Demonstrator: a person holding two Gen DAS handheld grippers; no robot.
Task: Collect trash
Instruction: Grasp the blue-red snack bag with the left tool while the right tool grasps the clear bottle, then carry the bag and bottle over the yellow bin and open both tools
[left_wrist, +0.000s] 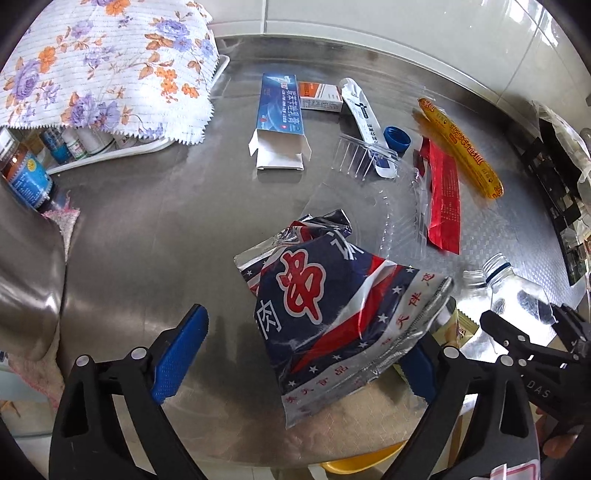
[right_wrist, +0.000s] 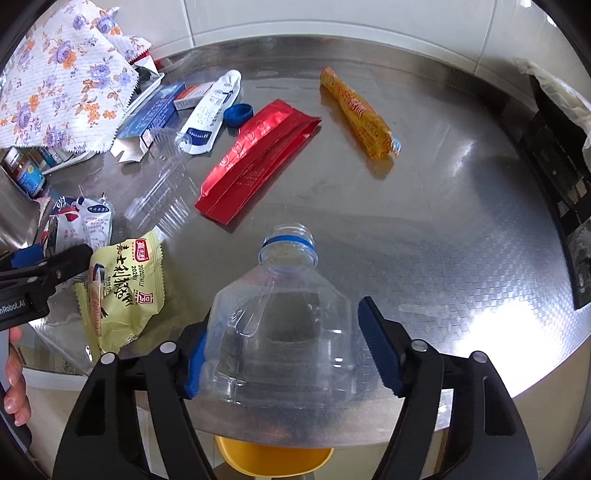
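Note:
My left gripper (left_wrist: 299, 354) is open around a crumpled navy, red and white snack bag (left_wrist: 332, 302) on the round steel table (left_wrist: 147, 229). The bag leans against the right finger; the left finger stands apart from it. My right gripper (right_wrist: 288, 343) is open around an uncapped clear plastic bottle (right_wrist: 280, 317). The left pad touches the bottle; the right pad stands a little off it. The bottle also shows in the left wrist view (left_wrist: 517, 291). A yellow-green snack wrapper (right_wrist: 122, 288) lies to the bottle's left.
More litter lies further back: a red foil pouch (right_wrist: 258, 155), an orange sausage stick (right_wrist: 358, 114), a blue bottle cap (right_wrist: 239, 113), a white tube (right_wrist: 210, 114), an open blue toothpaste box (left_wrist: 277, 122), a clear plastic tray (left_wrist: 369, 206). A floral cloth (left_wrist: 107, 62) covers bottles at the back left. A yellow stool (right_wrist: 273, 458) is below the table edge.

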